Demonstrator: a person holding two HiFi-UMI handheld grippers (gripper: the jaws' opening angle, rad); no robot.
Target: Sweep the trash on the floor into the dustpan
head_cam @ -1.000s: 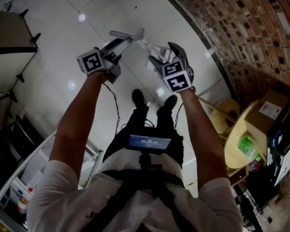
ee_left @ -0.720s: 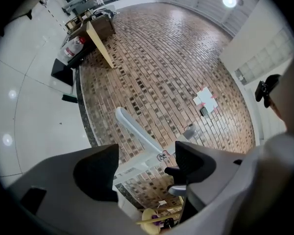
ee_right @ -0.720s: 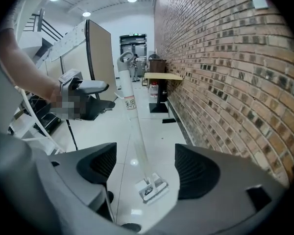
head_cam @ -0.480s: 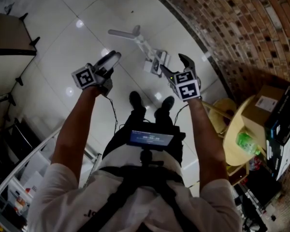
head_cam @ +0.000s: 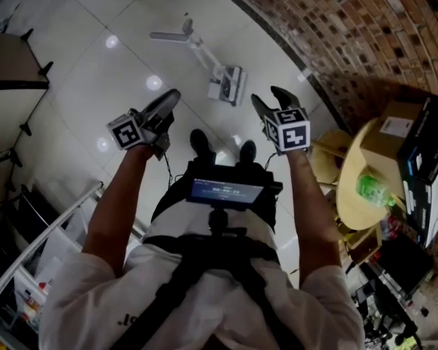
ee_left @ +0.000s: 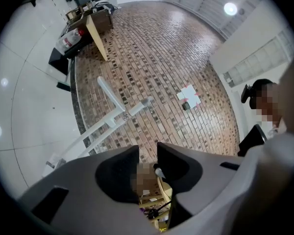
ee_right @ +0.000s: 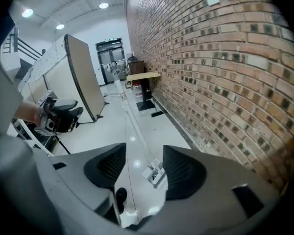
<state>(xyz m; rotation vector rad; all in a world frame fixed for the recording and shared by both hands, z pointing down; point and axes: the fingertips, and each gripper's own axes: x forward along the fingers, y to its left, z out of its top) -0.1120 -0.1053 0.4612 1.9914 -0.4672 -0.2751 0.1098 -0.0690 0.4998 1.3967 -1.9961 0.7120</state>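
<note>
Head view: a person stands on the white tiled floor (head_cam: 95,86) beside a brick wall (head_cam: 336,28), with a tool in each hand. The dustpan (head_cam: 228,84) lies flat on the floor ahead of the person's shoes (head_cam: 201,143), near the foot of the wall, and its long white handle (head_cam: 197,48) runs away from the person.

A second earlier both tools reached forward to this handle with their jaws wide. Now both are drawn back over the shoes, well apart from the dustpan.

The left tool (head_cam: 168,99) is closing to a narrow gap with nothing between its jaws. The right tool (head_cam: 269,97) is also closing but stands wider, and is likewise empty. No trash can be made out on the floor.
</note>
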